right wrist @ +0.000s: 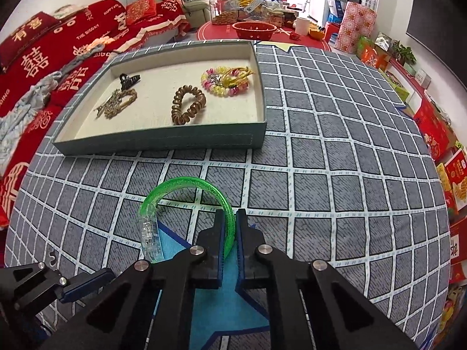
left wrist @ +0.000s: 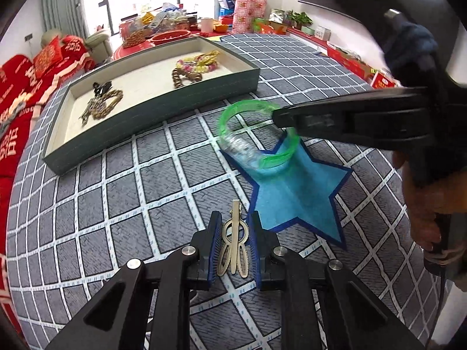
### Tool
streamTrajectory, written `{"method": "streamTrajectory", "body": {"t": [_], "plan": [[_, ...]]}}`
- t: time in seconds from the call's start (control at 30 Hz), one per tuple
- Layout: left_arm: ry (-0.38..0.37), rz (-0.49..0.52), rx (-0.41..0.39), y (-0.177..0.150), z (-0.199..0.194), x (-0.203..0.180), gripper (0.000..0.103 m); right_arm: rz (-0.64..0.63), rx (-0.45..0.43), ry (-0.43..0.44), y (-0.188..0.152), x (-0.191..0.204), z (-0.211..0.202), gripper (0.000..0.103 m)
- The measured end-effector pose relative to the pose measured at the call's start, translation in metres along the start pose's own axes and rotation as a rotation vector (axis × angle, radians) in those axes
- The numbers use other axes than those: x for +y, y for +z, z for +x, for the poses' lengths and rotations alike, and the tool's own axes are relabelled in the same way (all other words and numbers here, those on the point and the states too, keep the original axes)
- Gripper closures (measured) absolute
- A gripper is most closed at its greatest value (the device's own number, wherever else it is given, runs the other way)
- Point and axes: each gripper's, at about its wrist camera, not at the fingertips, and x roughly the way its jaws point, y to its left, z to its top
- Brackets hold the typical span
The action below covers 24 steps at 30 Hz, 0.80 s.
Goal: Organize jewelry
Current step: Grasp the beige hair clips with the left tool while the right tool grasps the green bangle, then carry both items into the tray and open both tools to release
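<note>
My left gripper (left wrist: 233,218) is shut on a gold hair clip (left wrist: 235,242), held between its blue pads just above the checked cloth. My right gripper (right wrist: 229,218) is shut on a green translucent bangle (right wrist: 181,201), lifted over a blue star patch (right wrist: 216,300); the bangle (left wrist: 256,134) and right gripper (left wrist: 277,116) also show in the left wrist view. A grey-green tray (right wrist: 163,141) beyond holds a brown coil hair tie (right wrist: 188,105), a pink-yellow bead bracelet (right wrist: 226,80), a gold chain (right wrist: 118,103) and a black clip (right wrist: 128,79).
The grey checked cloth (right wrist: 335,157) covers the table. A red sofa (right wrist: 58,49) lies to the left. A red round table with clutter (right wrist: 256,29) stands behind, and red boxes (right wrist: 437,134) line the right side.
</note>
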Motion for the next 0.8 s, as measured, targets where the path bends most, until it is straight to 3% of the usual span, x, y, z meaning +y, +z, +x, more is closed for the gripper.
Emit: {"method": "streamTrajectory", "body": {"t": [0.4, 0.8], "plan": [[0.029, -0.058, -0.067, 0.006, -0.024, 0.028, 0.071, 0.105, -0.009, 0.076, -0.009, -0.016, -0.022, 0.095], [0.057, -0.112, -0.148, 0.024, -0.045, 0.071, 0.071, 0.115, 0.013, 0.072, -0.004, -0.009, -0.026, 0.095]]}}
